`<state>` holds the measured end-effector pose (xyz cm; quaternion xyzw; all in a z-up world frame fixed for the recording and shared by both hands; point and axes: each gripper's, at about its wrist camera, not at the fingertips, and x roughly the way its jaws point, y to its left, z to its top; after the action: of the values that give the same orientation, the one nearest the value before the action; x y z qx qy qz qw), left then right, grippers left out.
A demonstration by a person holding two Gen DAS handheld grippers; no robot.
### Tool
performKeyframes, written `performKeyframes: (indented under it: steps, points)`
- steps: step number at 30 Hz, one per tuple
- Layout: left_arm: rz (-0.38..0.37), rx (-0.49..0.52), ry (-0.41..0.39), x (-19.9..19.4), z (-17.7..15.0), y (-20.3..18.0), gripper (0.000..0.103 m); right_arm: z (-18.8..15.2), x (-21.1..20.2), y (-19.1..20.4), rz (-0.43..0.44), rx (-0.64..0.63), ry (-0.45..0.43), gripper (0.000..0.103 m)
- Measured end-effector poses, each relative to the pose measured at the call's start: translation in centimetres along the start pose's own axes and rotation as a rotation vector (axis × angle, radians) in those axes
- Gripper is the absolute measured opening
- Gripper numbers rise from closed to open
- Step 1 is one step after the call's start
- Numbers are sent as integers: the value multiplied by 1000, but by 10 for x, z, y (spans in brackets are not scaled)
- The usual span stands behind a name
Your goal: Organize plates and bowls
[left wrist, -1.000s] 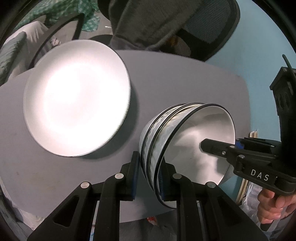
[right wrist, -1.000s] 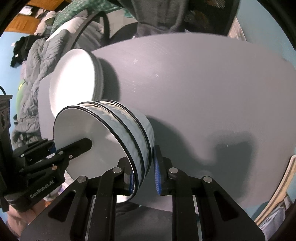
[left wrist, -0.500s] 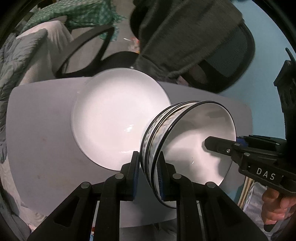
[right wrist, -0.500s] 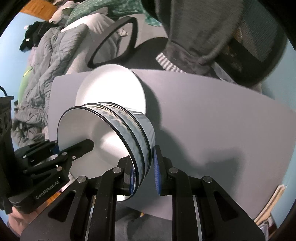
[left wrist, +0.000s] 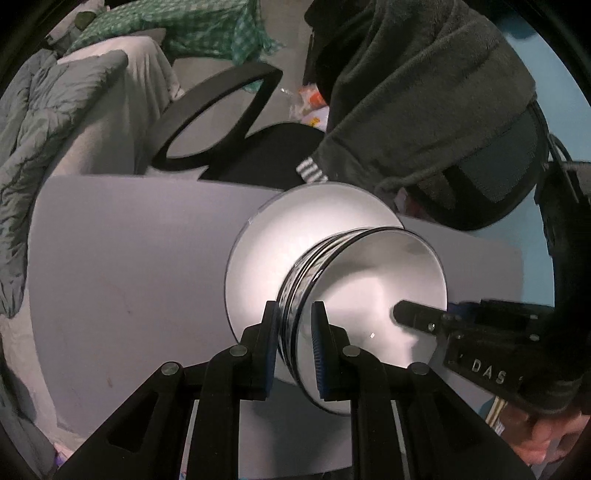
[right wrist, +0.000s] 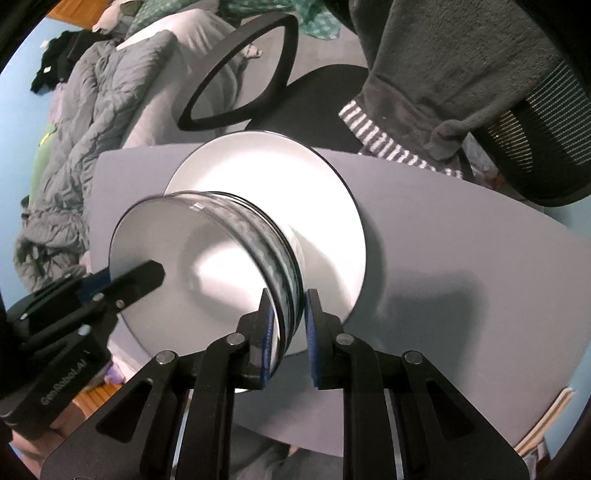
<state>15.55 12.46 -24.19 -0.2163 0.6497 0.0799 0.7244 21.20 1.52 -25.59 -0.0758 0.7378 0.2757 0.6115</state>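
Observation:
A nested stack of white bowls (left wrist: 369, 295) with black rims and ribbed sides hangs in the air between both grippers. My left gripper (left wrist: 293, 328) is shut on one side of the stack's rims. My right gripper (right wrist: 286, 317) is shut on the opposite side, the same stack of bowls (right wrist: 207, 266) filling its view. Each gripper shows in the other's view: the right gripper (left wrist: 480, 339) and the left gripper (right wrist: 85, 295). Below the bowls a stack of white plates (left wrist: 295, 229), (right wrist: 295, 177) lies on the grey table (left wrist: 129, 266). The bowls hover over the plates, apart from them.
A black office chair (left wrist: 258, 122) with a dark garment (left wrist: 424, 92) draped over it stands at the table's far edge. Grey bedding (right wrist: 85, 122) and a green checked cloth (left wrist: 192, 29) lie beyond it. The table's far edge (right wrist: 480, 184) runs close behind the plates.
Both grippers carried the bowl stack across the table until it sits over the plates. The plates went from beside the bowls to underneath them. The chair and the garment came into view.

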Motion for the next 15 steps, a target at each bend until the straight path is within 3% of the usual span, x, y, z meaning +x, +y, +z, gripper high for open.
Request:
performKeyframes:
  steps: [9, 15]
  points:
    - [-19, 27, 5, -1, 7, 2, 15, 3, 4, 3, -19, 10, 6, 15]
    - [-40, -9, 9, 0, 7, 11, 17, 4, 2, 4, -46, 6, -16, 16]
